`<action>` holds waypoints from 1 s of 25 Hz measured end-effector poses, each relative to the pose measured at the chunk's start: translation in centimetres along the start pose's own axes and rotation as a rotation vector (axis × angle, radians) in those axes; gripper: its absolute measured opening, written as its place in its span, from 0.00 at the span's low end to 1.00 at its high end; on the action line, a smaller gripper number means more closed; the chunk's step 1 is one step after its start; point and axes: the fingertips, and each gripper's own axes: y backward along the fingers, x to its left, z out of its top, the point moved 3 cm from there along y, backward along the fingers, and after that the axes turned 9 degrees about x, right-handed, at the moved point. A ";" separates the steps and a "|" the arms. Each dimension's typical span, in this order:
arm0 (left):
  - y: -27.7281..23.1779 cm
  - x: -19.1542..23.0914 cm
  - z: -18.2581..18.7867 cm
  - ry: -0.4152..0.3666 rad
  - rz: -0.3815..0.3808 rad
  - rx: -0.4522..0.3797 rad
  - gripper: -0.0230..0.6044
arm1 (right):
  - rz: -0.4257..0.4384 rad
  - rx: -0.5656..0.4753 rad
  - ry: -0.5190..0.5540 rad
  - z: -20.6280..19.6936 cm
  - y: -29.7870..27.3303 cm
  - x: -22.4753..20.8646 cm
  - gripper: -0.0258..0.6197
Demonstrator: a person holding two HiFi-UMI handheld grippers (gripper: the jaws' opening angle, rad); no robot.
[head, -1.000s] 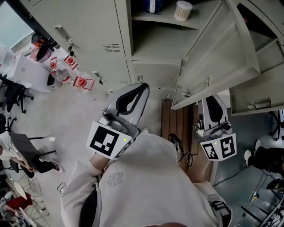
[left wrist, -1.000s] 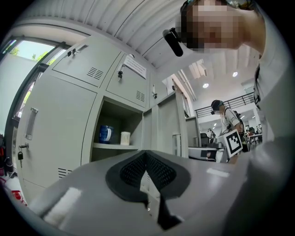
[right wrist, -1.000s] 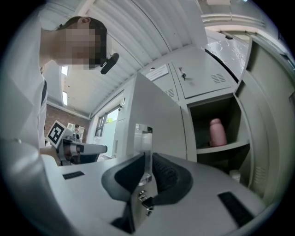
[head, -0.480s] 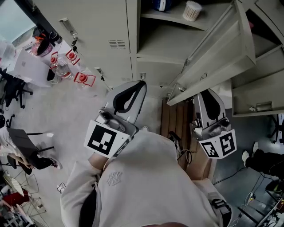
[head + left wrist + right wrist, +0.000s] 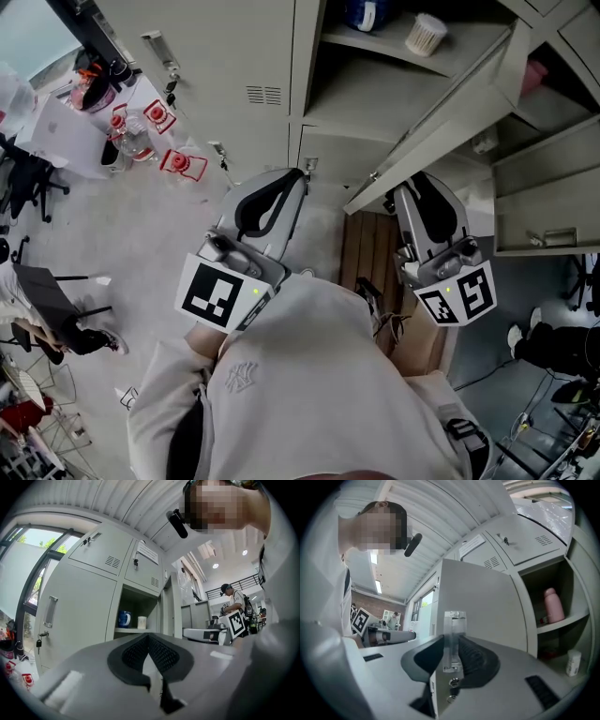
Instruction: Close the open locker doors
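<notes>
An open grey locker door [image 5: 450, 108] swings out from the middle compartment, whose shelf holds a blue mug [image 5: 366, 11] and a white cup [image 5: 427, 35]. My right gripper [image 5: 413, 186] reaches up under this door's lower edge. In the right gripper view the door [image 5: 487, 602] stands edge-on between the jaws, its metal handle [image 5: 453, 639] at the tips, and my right gripper [image 5: 452, 644] is shut on it. My left gripper [image 5: 298, 175] hangs shut and empty in front of the lower lockers. In the left gripper view its tips [image 5: 149, 637] point at the open compartment.
A second open door [image 5: 548, 211] juts out at the lower right. A pink bottle [image 5: 553, 605] stands in the compartment to the right. Closed lockers [image 5: 225, 56] fill the left; keys with red tags [image 5: 178, 161] hang there. A wooden slat board [image 5: 375, 253] lies on the floor.
The right gripper has risen to the door's edge and the door has swung towards the lockers. The left gripper has shifted only slightly.
</notes>
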 end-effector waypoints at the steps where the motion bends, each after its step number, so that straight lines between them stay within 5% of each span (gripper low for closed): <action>1: 0.1 0.3 0.1 0.001 0.003 -0.001 0.05 | 0.007 0.003 0.003 0.1 -0.5 0.1 0.14; 16: 1.9 6.2 0.5 0.011 0.072 0.005 0.05 | 0.057 0.037 0.020 0.3 -8.7 0.1 0.14; 25: 1.9 9.9 1.3 0.001 0.102 0.004 0.05 | -0.014 0.064 0.059 0.4 -13.3 -1.4 0.14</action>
